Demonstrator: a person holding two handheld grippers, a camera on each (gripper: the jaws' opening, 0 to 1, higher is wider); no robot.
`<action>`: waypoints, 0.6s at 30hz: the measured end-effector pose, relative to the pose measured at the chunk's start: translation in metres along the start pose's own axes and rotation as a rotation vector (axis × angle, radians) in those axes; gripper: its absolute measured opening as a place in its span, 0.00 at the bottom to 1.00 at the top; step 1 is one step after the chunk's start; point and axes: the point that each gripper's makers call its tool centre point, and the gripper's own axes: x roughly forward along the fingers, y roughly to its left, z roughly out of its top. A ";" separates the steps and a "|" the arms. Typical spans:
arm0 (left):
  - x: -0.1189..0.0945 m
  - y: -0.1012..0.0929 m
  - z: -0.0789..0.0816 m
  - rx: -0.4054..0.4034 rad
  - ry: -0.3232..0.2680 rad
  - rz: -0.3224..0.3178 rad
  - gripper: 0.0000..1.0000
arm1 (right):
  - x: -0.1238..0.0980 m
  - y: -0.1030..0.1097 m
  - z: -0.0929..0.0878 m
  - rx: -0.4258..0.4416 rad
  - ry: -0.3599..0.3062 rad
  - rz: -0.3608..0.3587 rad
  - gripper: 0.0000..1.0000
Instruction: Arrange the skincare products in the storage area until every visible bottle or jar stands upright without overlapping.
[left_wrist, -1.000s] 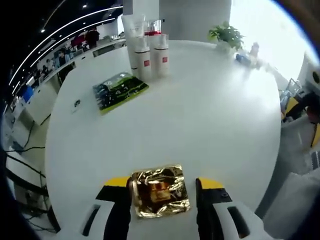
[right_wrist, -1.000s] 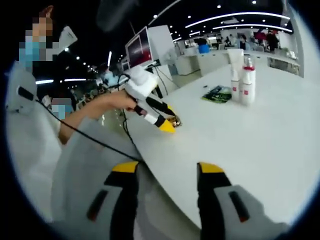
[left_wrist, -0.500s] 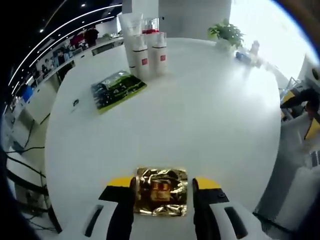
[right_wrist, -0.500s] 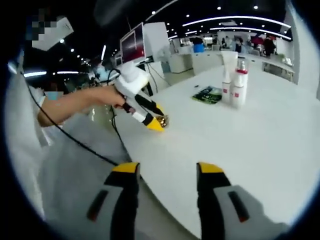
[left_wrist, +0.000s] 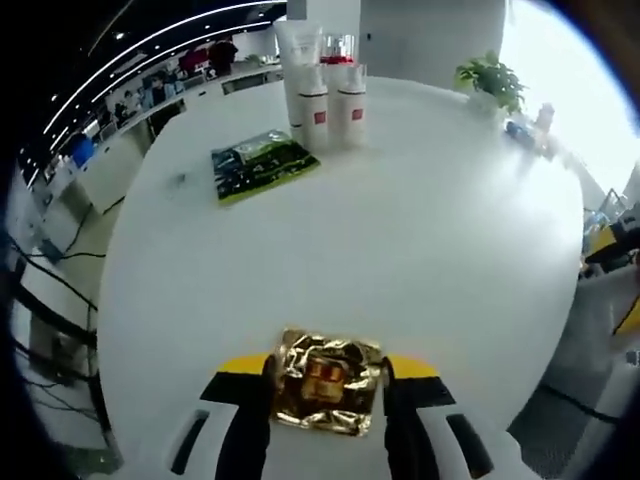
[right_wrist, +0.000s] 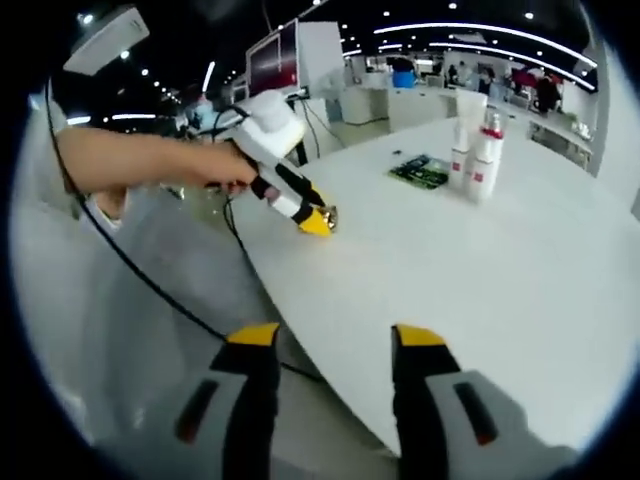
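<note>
Both jaws of the left gripper (left_wrist: 325, 378) squeeze a shiny gold packet (left_wrist: 324, 380) at the near edge of the white table (left_wrist: 420, 240). Far across it, white bottles (left_wrist: 335, 100) stand up straight together beside a green booklet (left_wrist: 264, 163). Right gripper (right_wrist: 325, 340) hangs wide apart, holding nothing.

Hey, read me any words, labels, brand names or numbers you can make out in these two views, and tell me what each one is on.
No text can be read.
Gold foil packet in the left gripper: red label, too blurred.
White bottles: red square labels, too small.
Green packet: print, blurred.
Red wall screen: nothing readable.
</note>
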 end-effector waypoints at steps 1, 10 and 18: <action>0.000 0.001 0.000 -0.039 -0.026 0.022 0.47 | 0.000 0.000 0.000 -0.008 0.003 -0.001 0.46; 0.001 -0.010 0.002 -0.094 -0.100 0.052 0.61 | -0.008 -0.019 0.008 0.062 -0.059 -0.052 0.45; -0.003 0.002 0.002 -0.129 -0.137 0.052 0.60 | -0.011 -0.027 0.014 0.065 -0.090 -0.087 0.45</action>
